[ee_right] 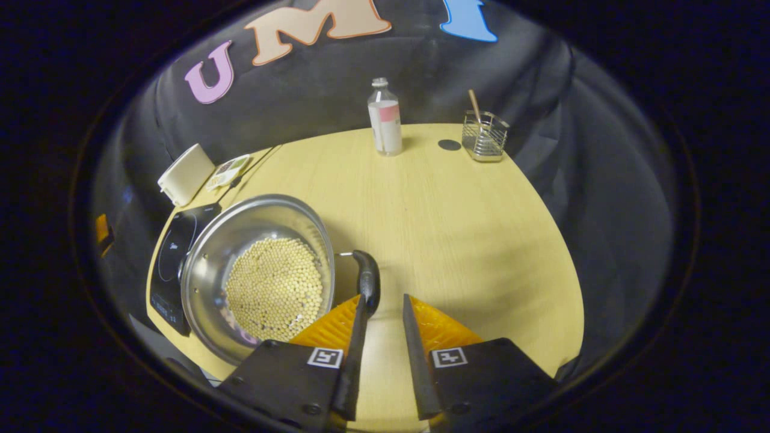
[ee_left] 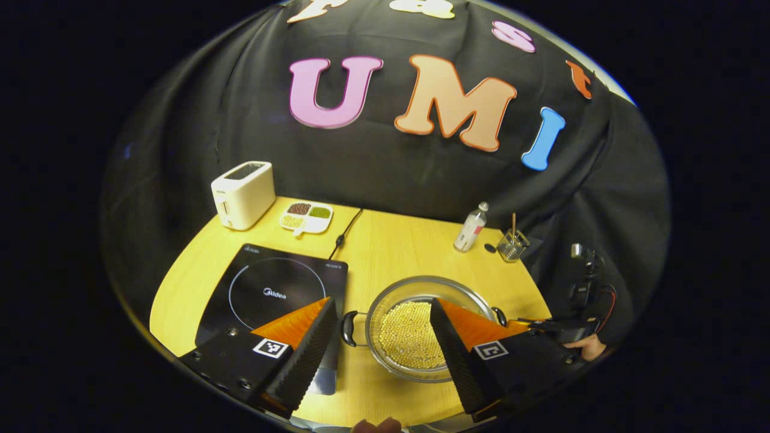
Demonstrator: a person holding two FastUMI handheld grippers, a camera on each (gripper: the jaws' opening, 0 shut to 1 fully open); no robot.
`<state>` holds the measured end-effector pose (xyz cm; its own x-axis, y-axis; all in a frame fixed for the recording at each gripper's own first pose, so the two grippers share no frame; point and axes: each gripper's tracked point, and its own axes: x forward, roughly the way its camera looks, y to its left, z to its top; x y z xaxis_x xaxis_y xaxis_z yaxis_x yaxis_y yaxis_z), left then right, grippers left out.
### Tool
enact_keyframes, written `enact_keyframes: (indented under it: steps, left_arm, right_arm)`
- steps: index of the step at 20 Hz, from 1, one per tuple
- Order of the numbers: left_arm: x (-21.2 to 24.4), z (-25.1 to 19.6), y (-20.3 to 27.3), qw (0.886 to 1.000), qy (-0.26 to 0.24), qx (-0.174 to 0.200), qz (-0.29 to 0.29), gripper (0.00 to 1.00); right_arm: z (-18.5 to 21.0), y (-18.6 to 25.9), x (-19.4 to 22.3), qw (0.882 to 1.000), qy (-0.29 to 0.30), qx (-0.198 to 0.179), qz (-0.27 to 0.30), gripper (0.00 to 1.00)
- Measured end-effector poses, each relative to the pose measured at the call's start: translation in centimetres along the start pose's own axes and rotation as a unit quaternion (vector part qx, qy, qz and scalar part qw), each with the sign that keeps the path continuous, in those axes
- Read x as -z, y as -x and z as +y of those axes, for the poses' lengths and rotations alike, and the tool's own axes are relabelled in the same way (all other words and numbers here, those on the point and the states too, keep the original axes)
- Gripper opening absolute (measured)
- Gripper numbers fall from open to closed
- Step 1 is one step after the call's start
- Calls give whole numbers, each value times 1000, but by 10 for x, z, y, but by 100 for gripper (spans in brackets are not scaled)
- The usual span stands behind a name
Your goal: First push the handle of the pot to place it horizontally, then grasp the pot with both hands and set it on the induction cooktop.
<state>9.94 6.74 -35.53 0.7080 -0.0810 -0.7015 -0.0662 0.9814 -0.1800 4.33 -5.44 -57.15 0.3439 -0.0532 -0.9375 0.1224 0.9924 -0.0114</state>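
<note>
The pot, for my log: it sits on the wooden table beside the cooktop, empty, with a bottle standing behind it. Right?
Not empty. The left gripper view shows the pot holding small yellow beans. The rest stands: table, cooktop, bottle.

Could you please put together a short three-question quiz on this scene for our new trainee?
1. True or false: the pot already sits on the cooktop.
2. What fills the bottom of the pot? A) water B) small pale beans C) rice noodles
3. Fill in: the right gripper has its narrow gap by the pot's ____.

Key: 1 false, it rests on the table beside the cooktop; 2 B; 3 handle.
</note>
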Motion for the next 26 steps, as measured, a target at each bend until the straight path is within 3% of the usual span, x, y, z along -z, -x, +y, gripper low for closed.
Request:
enact_keyframes:
  steps: [5,11,13,22,26]
  left_arm:
    - [26,7,-21,999,1,7,51,96]
    - [53,15,-56,996,3,5,93,95]
    - [64,20,-66,994,-1,1,111,95]
    - [99,33,-104,985,-16,-18,168,95]
    - [112,33,-113,982,6,-24,189,96]
  right_arm:
    - [11,-10,-3,1000,-9,-9,14,58]
    - [22,-7,-13,998,-47,-45,26,58]
    - [33,-10,-14,996,-50,-61,32,67]
    - [35,-39,-1,996,-28,-50,66,70]
    - [27,-50,7,995,-17,-52,85,72]
